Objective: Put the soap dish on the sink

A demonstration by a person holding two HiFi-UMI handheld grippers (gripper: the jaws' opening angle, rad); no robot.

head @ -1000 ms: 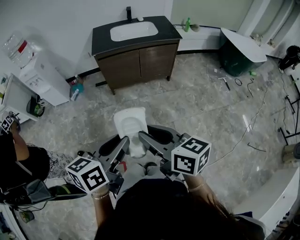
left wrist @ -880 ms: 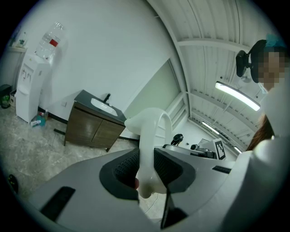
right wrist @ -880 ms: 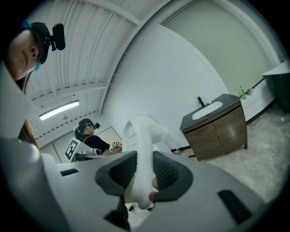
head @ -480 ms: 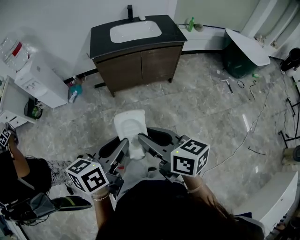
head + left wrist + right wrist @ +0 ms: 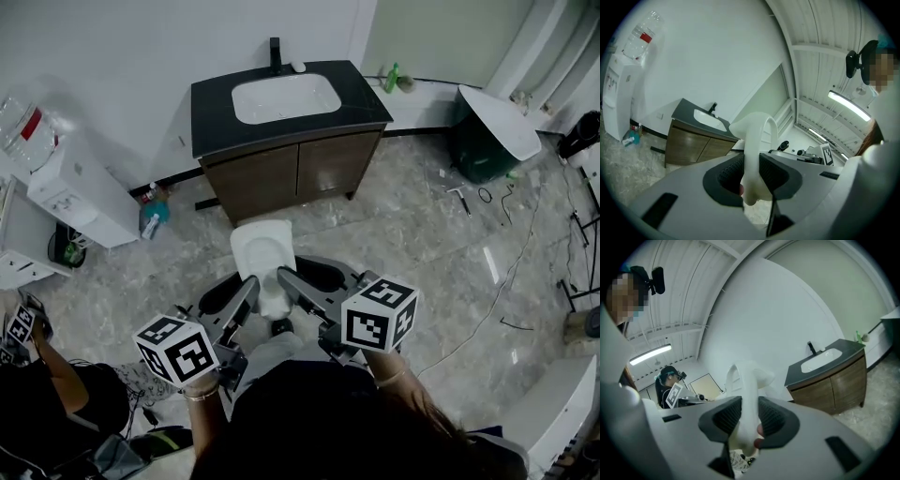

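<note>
Grey marbled floor [image 5: 412, 234] and a dark-topped sink [image 5: 286, 97] are seen upper centre; lower down, the white soap dish [image 5: 262, 251] is pinched by left gripper [image 5: 246, 292] and right gripper [image 5: 300, 281] alike.

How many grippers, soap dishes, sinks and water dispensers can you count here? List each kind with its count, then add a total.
Grippers: 2 (left gripper, right gripper)
Soap dish: 1
Sink: 1
Water dispenser: 1
Total: 5
</note>
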